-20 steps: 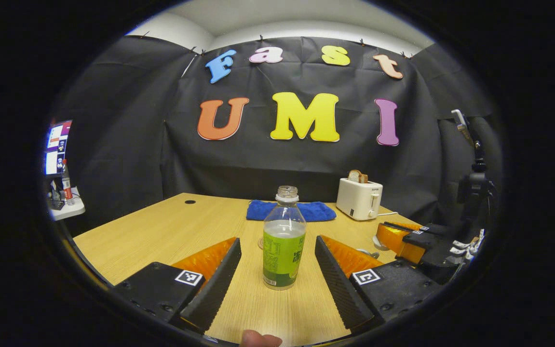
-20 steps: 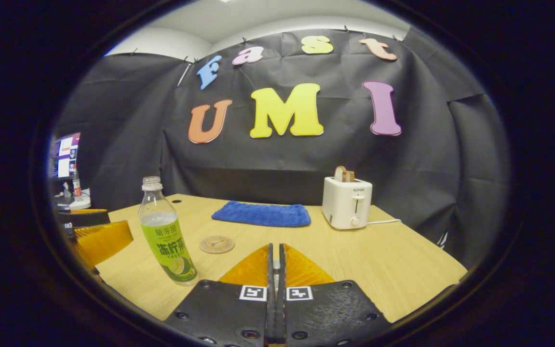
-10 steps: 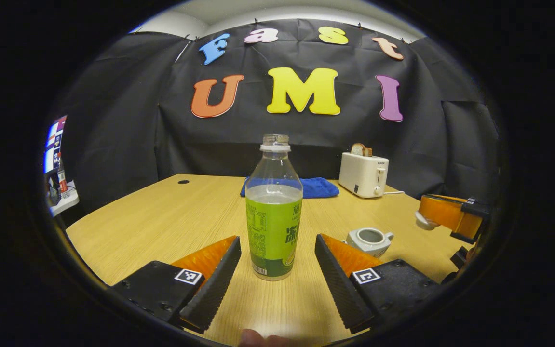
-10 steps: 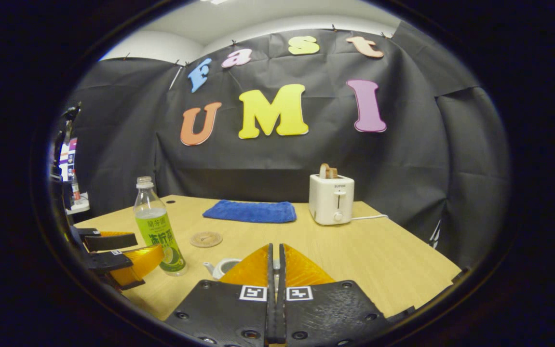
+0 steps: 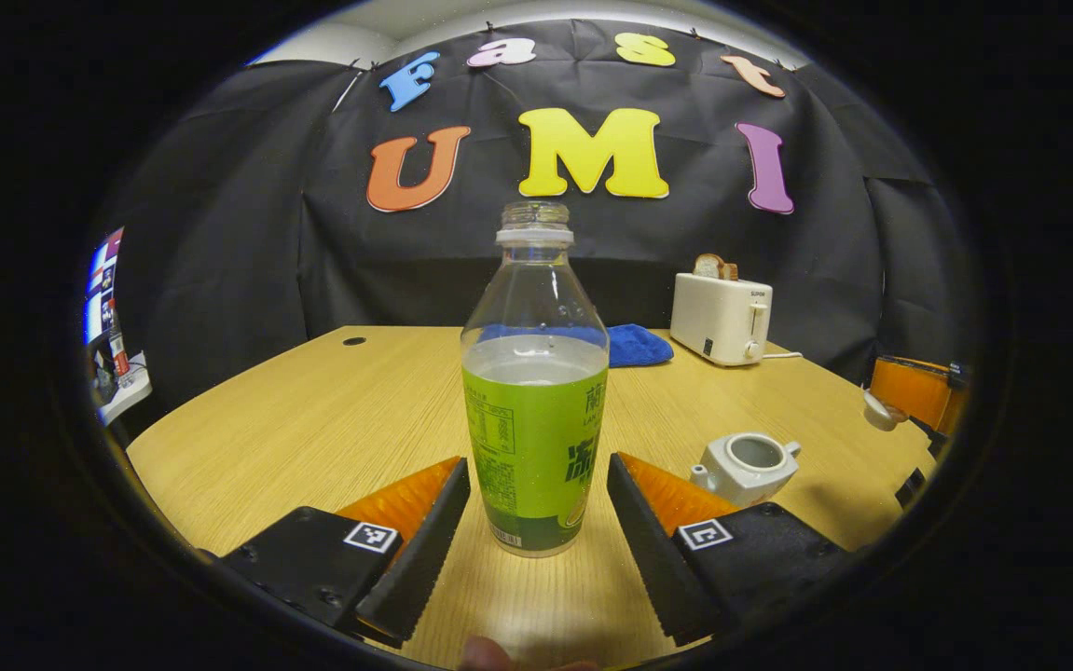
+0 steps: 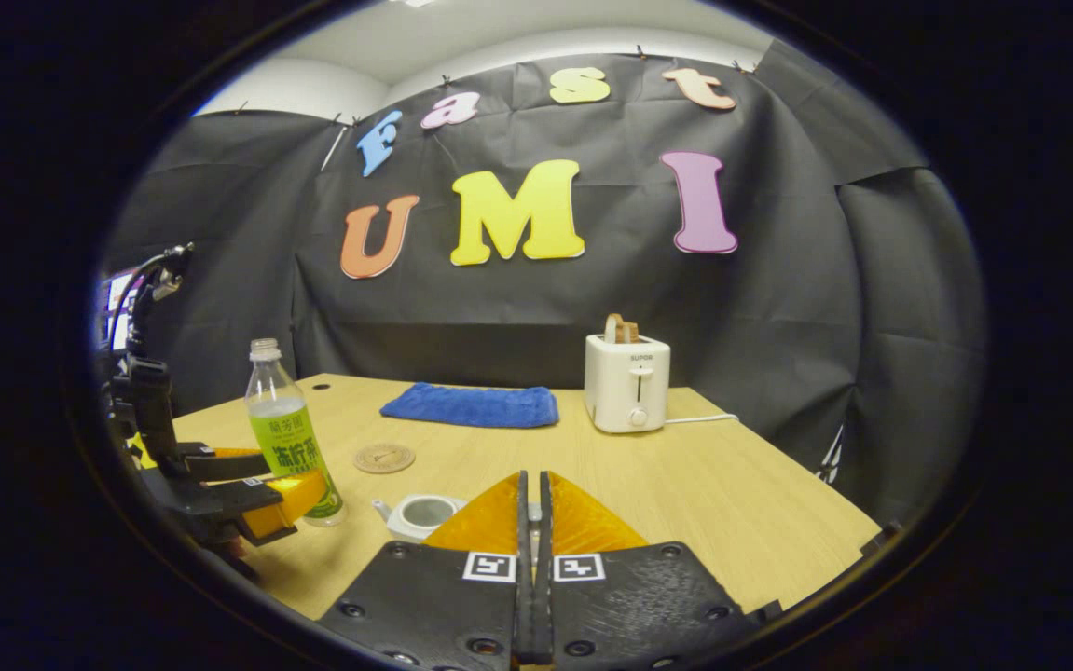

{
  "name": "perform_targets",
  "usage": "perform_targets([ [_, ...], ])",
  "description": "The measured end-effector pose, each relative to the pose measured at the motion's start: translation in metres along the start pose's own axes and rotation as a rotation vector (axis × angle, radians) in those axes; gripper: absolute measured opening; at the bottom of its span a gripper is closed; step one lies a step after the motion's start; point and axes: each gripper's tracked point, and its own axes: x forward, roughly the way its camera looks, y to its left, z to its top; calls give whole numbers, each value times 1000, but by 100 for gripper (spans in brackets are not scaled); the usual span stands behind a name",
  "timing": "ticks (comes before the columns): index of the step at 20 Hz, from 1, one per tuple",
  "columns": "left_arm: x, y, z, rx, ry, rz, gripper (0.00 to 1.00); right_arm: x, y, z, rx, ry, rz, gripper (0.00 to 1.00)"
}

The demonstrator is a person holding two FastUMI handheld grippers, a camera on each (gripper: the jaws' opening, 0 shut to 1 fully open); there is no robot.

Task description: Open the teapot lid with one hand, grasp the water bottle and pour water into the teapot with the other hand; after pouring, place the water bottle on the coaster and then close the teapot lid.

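In the left gripper view the left gripper (image 5: 536, 522), jaws released, flanks the upright water bottle (image 5: 536, 410) on the desk (image 5: 312, 419) beside the lidless teapot (image 5: 749, 464), while the right gripper view adds the coaster (image 6: 384, 458) and the right gripper (image 6: 533, 522) clenched on a small pale piece I cannot identify there.

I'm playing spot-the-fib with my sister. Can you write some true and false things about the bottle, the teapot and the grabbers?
1. The water bottle has no cap. True.
2. The left gripper is squeezing the bottle. False: its fingers stand open on either side of it.
3. The teapot has its lid on. False: its top is open, and the right gripper holds the lid.
4. The bottle stands on the coaster. False: it stands on the table, beside the coaster.
5. Bread is in the toaster. True.
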Motion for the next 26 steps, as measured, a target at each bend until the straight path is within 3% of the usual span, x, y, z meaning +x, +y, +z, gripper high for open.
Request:
perform_targets([
  [3, 5, 3, -1, 21, 10, 11, 80, 0, -1, -1, 5, 3, 5, 0],
  [6, 2, 6, -2, 74, 36, 37, 76, -2, -2, -1, 10, -1, 17, 0],
  [14, -22, 38, 33, 451, 64, 161, 73, -4, -14, -5, 47, -10, 41, 2],
  [18, -35, 42, 53, 681, 60, 191, 73, -7, -22, -10, 67, -9, 46, 0],
  [26, -41, 52, 74, 1043, 70, 242, 70, -13, -35, -10, 76, -13, 43, 0],
])
